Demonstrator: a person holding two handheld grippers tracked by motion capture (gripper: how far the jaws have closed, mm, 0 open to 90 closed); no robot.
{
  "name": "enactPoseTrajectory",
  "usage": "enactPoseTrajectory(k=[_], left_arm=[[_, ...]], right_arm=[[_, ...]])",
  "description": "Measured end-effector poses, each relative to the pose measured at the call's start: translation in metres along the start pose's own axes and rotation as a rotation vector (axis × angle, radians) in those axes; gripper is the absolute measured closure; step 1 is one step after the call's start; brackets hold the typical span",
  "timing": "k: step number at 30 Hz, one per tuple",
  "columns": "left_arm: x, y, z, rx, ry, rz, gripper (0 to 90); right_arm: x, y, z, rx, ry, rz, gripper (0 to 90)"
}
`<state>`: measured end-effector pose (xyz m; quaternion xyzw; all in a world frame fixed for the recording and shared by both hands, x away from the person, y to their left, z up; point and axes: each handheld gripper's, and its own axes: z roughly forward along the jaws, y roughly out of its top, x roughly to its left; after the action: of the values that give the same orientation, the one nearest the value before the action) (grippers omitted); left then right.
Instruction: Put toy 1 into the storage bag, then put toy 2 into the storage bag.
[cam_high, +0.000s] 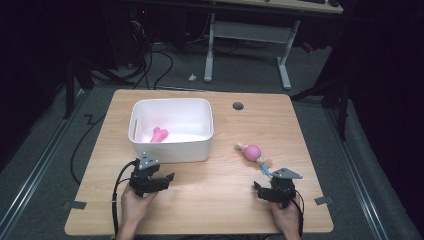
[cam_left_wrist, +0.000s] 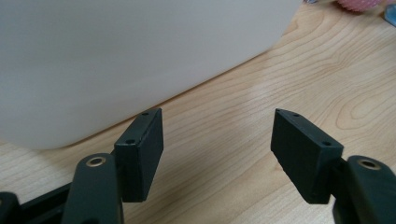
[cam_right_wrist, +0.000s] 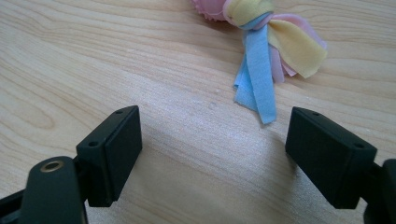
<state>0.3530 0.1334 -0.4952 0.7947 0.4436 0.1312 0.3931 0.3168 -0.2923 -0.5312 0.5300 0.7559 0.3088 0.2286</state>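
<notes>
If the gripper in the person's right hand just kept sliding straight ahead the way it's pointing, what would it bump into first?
Most likely the ribbon tails of the pink ball toy. The right gripper has its jaws open over bare table, and the ribbons lie just ahead, slightly toward one jaw. How close is hard to judge.

No text, label, brand or number can be read anywhere (the white bin (cam_high: 172, 150) and the wooden table (cam_high: 215, 200) bear none).
</notes>
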Motion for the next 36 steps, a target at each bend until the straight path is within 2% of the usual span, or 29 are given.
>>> enactPoseTrajectory(k=[4,14,27,32,36], left_arm=[[-0.002,-0.002,0.007,0.010,-0.010,-0.008,34.8],[-0.004,-0.009,0.018,0.017,0.023,-0.006,34.4],[-0.008,-0.011,0.035,0.030,0.078,0.040,33.8],[-0.009,-0.012,0.040,0.048,0.084,0.049,33.4],[-0.010,-0.012,0.042,0.041,0.092,0.062,32.8]], right_arm=[[0.000,0.000,0.000,-0.001,0.001,-0.002,18.5],[0.000,0.001,0.001,0.000,0.001,-0.003,18.5],[0.000,0.001,0.001,-0.001,0.001,-0.004,18.5],[0.000,0.001,0.001,-0.001,0.001,-0.003,18.5],[0.000,0.001,0.001,0.000,0.005,-0.004,18.5]])
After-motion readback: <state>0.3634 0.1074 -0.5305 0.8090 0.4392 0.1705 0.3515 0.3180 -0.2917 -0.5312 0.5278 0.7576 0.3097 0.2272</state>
